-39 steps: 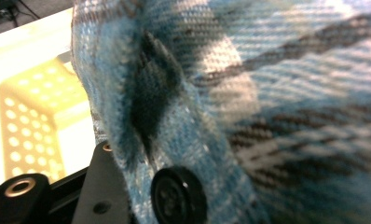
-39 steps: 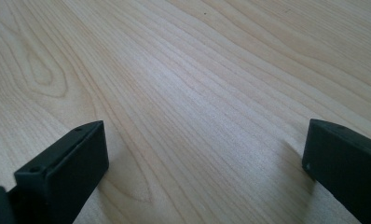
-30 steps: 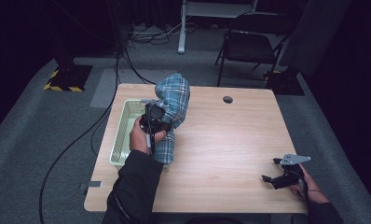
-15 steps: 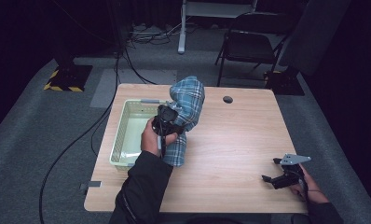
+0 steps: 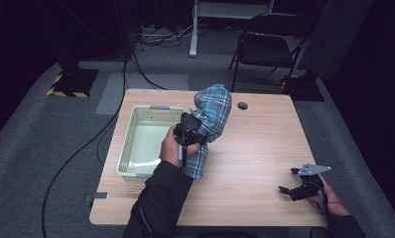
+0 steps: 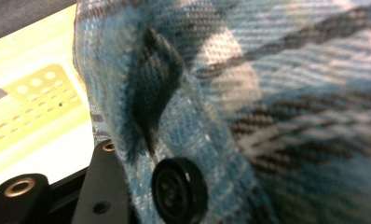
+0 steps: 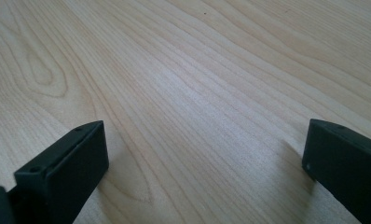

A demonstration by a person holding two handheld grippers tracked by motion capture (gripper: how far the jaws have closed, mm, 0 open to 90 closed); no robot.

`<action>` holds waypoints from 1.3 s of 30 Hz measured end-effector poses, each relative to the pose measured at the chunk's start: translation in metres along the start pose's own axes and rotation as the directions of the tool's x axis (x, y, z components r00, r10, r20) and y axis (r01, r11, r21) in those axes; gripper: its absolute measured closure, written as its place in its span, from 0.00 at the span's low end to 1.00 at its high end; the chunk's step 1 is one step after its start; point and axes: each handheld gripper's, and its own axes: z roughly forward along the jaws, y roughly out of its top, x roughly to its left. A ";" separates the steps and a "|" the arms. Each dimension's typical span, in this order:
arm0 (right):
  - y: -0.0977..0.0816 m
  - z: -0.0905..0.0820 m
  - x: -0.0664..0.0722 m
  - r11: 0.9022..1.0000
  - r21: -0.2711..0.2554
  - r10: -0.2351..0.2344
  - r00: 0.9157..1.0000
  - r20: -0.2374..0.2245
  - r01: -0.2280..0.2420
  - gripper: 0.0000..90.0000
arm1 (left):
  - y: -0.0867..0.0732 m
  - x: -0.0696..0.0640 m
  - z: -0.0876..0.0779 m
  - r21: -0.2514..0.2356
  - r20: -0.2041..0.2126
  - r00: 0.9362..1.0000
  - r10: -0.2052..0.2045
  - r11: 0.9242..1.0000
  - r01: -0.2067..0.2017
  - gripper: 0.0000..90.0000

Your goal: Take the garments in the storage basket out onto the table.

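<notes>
Near the centre of the high view, the left gripper (image 5: 191, 130) was clenched on a blue plaid shirt (image 5: 213, 111), lifted beside the pale green basket (image 5: 131, 144), its hem trailing on the table (image 5: 255, 148). The risk lay in that hem: dragged along, it could snag the basket rim or bunch up. In the left gripper view, cloth and a black button (image 6: 179, 190) crowded the lens, so the bite was probably shallow and might slip. At lower right, the right gripper (image 5: 298, 184) rested with jaws spread, holding nothing.

One plaid shirt (image 5: 213, 115), one basket (image 5: 136, 168), two hand-held grippers: left hand-held gripper (image 5: 189, 130), right hand-held gripper (image 5: 288, 181).
</notes>
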 end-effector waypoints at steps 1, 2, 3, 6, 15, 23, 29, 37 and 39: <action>0.000 0.000 0.000 1.000 0.000 0.000 1.000 0.000 0.000 0.00 | 0.001 -0.002 0.001 0.002 0.003 1.000 0.004 1.000 -0.004 0.56; 0.000 0.000 0.000 1.000 0.000 0.000 1.000 0.000 0.000 0.00 | 0.003 -0.005 0.002 0.003 0.005 1.000 0.008 1.000 -0.008 0.56; 0.000 0.000 0.000 1.000 0.000 0.000 1.000 0.000 0.000 0.00 | 0.004 -0.007 0.003 0.005 0.010 1.000 0.014 1.000 -0.014 0.56; 0.000 0.000 0.000 1.000 0.000 0.000 1.000 0.000 0.000 0.00 | 0.008 -0.016 0.007 0.009 0.022 0.999 0.033 0.999 -0.033 0.56; 0.000 0.000 0.000 1.000 0.000 0.000 1.000 0.001 0.000 0.00 | 0.018 -0.037 0.020 0.024 0.062 0.996 0.067 0.997 -0.068 0.56; 0.000 0.000 0.000 1.000 0.000 0.000 1.000 0.000 0.000 0.00 | 0.020 -0.050 0.037 0.048 0.101 0.992 0.077 0.995 -0.083 0.56; 0.000 0.000 0.000 1.000 0.000 0.000 1.000 0.000 0.000 0.00 | 0.019 -0.057 0.047 0.062 0.122 0.989 0.087 0.993 -0.095 0.56; 0.000 0.000 0.000 1.000 0.000 0.000 1.000 0.000 0.000 0.00 | 0.017 -0.064 0.059 0.080 0.143 0.986 0.090 0.992 -0.102 0.55; 0.000 0.000 0.000 1.000 0.000 0.000 1.000 0.001 0.000 0.00 | 0.016 -0.065 0.062 0.086 0.144 0.986 0.089 0.991 -0.102 0.55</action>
